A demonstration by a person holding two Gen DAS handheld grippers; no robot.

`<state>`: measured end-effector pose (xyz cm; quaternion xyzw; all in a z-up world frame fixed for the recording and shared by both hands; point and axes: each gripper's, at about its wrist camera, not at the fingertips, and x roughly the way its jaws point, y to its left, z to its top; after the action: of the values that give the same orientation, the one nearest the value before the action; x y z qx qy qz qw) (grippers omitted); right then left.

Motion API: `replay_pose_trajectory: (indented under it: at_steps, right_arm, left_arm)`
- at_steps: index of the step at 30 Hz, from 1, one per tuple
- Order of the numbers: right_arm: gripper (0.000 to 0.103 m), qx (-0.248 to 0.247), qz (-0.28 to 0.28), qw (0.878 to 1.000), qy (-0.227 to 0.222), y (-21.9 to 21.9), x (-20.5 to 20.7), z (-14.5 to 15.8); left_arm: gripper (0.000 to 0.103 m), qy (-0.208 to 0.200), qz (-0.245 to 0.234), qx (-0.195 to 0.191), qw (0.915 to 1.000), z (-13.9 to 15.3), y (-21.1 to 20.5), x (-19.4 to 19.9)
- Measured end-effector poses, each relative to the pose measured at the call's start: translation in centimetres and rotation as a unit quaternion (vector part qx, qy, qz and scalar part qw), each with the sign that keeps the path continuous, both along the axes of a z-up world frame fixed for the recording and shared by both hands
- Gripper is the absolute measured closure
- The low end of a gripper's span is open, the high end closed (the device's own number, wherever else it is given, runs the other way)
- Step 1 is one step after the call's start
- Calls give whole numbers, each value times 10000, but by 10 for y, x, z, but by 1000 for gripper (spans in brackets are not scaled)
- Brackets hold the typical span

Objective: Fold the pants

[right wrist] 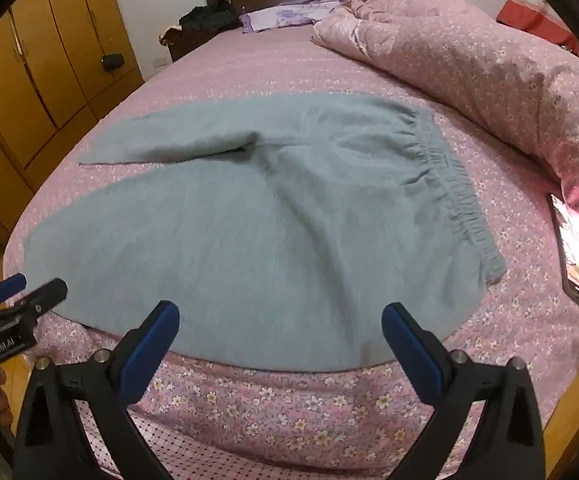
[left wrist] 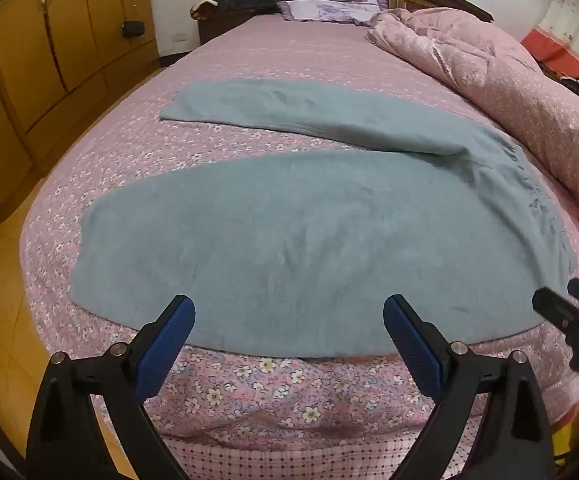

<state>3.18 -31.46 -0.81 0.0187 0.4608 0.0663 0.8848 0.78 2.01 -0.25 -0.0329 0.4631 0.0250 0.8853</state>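
Note:
Grey-blue pants lie flat on the bed, legs spread apart toward the left, elastic waistband at the right. The near leg reaches the bed's front edge. My left gripper is open and empty, hovering just over the near leg's front edge. My right gripper is open and empty, over the front edge of the pants near the seat. The right gripper also shows in the left wrist view at the right; the left gripper shows in the right wrist view at the left.
The bed has a pink floral sheet. A rolled pink quilt lies along the right side. A lit phone lies on the sheet right of the waistband. Pillows and headboard are far back; wooden wardrobes stand left.

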Motion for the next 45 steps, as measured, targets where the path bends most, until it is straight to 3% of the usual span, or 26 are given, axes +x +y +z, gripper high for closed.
replay_pose_trajectory:
  at_steps: [45]
  right_arm:
    - [0,-124,-24,9999,-3,0,-6,11]
  left_arm:
    - [11,-58,-116,274,9995,3,0,-4]
